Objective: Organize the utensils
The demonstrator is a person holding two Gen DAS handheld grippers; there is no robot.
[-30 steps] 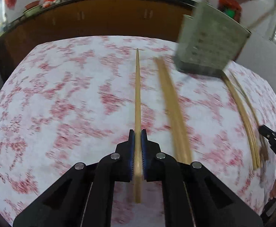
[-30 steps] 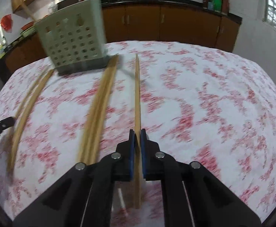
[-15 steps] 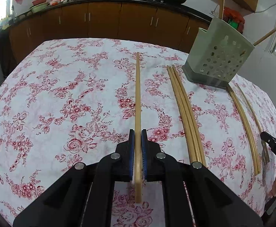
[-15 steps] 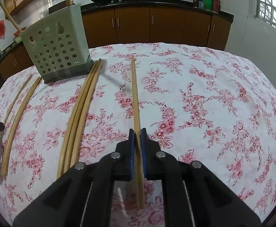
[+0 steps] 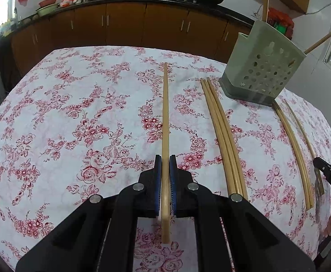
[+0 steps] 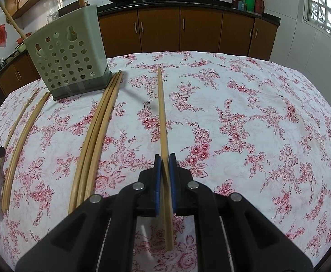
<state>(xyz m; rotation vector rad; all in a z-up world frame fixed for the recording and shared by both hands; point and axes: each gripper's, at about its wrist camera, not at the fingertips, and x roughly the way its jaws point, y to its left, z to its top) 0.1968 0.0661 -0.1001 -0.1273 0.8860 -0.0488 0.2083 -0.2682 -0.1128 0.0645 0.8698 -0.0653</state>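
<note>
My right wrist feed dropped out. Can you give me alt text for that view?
The right gripper is shut on one chopstick that points out over the floral tablecloth. To its left lie three loose chopsticks and further ones, by a green perforated holder with two sticks in it.

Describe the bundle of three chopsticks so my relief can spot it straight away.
Start at the green holder on the flowered tablecloth. The three chopsticks lie pressed together, running from its base corner toward the camera. The other loose chopsticks lie across the holder from them.
</note>
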